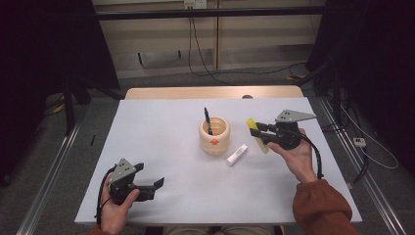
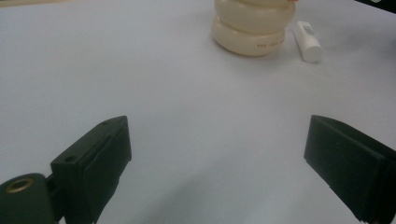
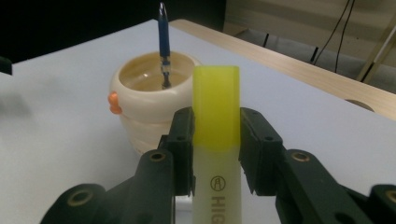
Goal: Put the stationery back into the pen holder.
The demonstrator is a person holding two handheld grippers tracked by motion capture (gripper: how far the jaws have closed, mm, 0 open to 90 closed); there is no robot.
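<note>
Counts: two grippers, one cup, one pen, one white tube, one highlighter, one table.

Left gripper (image 1: 152, 188) sits low at the near-left of the white table (image 1: 161, 142), held in the left hand (image 1: 116, 208). Its jaws stand wide apart with nothing between them, only bare tabletop. It is close to the near edge, and a big free patch of table lies ahead and to its right.

Cream ribbed cup (image 1: 214, 135) stands upright around mid-table, with an orange knob on its near side. One dark blue pen (image 1: 208, 120) stands in it, leaning slightly and poking above the rim. Open surface on the cup's left and behind it up to the far edge.

White tube (image 1: 237, 154) lies flat just beside the cup on its right, near but not touching. In the left gripper view it lies close to the cup's base (image 2: 308, 41).

Right gripper (image 1: 255, 131) is held in the right hand (image 1: 296, 154) right of the cup. Its jaws are clamped on the yellow highlighter (image 3: 217, 140), gripping both sides of the barrel just below the cap, cap end pointing toward the cup. From above, the highlighter (image 1: 258, 135) slants in the gap between gripper and cup, clear of the cup's rim. A strip of table remains free behind the hand out to the right edge.
</note>
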